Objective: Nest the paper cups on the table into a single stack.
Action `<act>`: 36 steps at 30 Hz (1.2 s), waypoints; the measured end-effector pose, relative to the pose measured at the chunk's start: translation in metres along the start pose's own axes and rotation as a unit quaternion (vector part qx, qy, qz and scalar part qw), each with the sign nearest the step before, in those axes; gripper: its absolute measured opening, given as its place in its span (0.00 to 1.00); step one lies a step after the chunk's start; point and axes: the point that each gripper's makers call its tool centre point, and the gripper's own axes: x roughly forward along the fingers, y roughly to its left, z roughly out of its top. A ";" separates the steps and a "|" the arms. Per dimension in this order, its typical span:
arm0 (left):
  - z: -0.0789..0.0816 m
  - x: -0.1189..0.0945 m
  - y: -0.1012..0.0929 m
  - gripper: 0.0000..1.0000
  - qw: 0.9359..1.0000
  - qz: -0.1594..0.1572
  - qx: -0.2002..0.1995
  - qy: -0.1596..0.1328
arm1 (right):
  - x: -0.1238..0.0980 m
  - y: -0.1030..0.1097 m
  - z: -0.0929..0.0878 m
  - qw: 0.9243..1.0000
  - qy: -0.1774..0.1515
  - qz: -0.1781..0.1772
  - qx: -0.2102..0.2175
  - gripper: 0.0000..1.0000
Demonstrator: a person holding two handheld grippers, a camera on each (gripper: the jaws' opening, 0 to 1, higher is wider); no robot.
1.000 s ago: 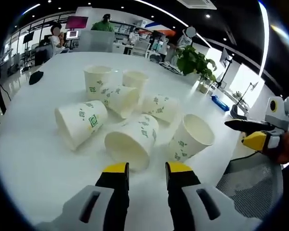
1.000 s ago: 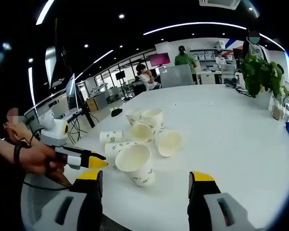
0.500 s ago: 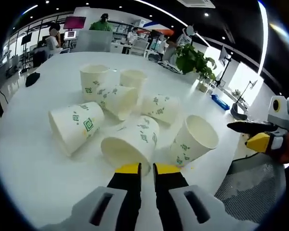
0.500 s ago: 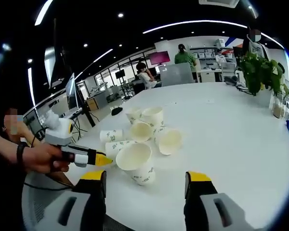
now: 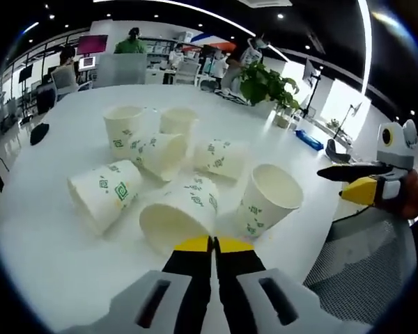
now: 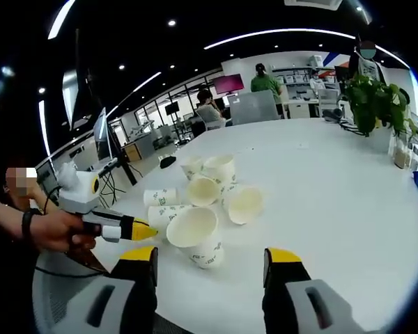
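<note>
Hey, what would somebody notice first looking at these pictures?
A jumble of paper cups with green print in the middle of a white table, most tipped on their sides, a couple upright at the back. The left gripper, jaws together, points at the nearest tipped cup, and the right gripper is open. A potted plant stands at the far edge.

The paper cups (image 5: pixel 174 177) lie crowded together, several touching, so little room is between them. Around the cluster the white desk (image 6: pixel 348 188) is bare and wide, mostly toward the plant (image 6: pixel 377 104). The left tongs (image 5: pixel 212 245) stand just beside the nearest lying cup (image 5: pixel 177 217), and the right tongs (image 6: pixel 209 256) are apart from the pile.
</note>
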 end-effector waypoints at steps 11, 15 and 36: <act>0.009 -0.020 0.003 0.00 1.000 0.009 0.018 -0.023 | 0.000 0.003 0.000 1.000 0.000 0.002 0.001 0.60; 0.016 -0.026 0.003 0.00 0.999 0.013 0.022 -0.032 | 0.000 0.003 -0.001 1.000 0.004 0.002 0.001 0.59; 0.065 -0.046 -0.012 0.00 0.996 0.001 0.046 -0.081 | -0.004 0.004 0.003 1.000 -0.002 0.001 -0.001 0.60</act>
